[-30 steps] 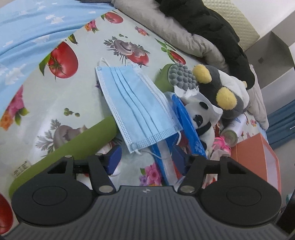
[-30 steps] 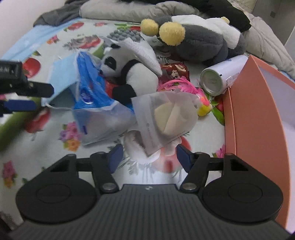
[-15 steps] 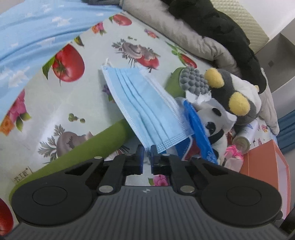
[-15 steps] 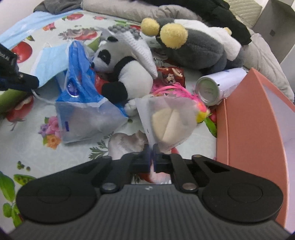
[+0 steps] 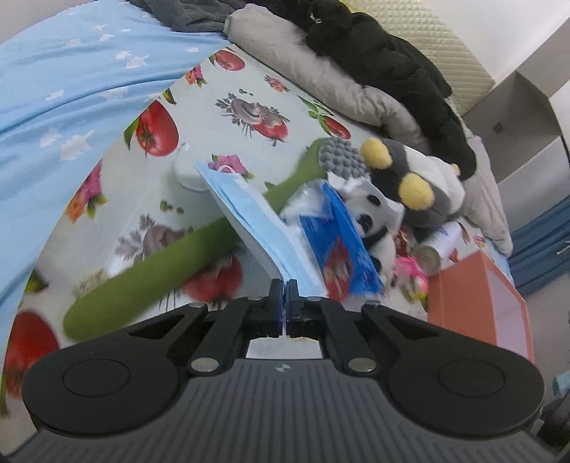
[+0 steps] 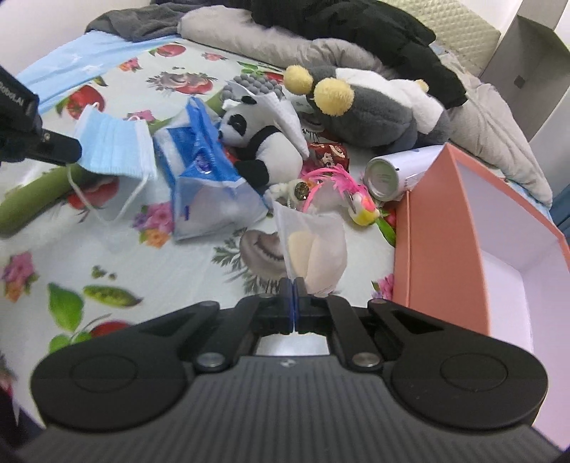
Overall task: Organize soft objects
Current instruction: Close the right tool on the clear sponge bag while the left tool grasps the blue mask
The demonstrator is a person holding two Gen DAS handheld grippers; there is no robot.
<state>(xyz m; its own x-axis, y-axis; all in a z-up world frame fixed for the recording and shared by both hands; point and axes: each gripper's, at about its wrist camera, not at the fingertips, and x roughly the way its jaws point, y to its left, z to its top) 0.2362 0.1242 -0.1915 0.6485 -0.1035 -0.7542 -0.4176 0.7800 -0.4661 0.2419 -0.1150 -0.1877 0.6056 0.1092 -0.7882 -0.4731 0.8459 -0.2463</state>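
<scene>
My left gripper (image 5: 284,285) is shut on a blue face mask (image 5: 256,224) and holds it lifted above the bed; the mask (image 6: 114,147) and that gripper (image 6: 71,151) show at the left of the right wrist view. My right gripper (image 6: 294,285) is shut on a clear pouch with pale sponges (image 6: 313,249), raised just left of the orange box (image 6: 438,228). A panda plush (image 6: 263,142), a grey plush with yellow ears (image 6: 367,107) and a blue tissue pack (image 6: 210,174) lie on the fruit-print sheet.
A long green plush (image 5: 160,270) lies across the sheet. A white can (image 6: 388,174), a pink feather toy (image 6: 342,185) and a red snack pack (image 6: 327,155) sit beside the box. Grey and black bedding (image 6: 356,32) is piled at the back. A blue blanket (image 5: 64,78) is left.
Both grippers closed from open: left on the mask, right on the pouch. Both then lifted their items off the bed, and the mask swung edge-on.
</scene>
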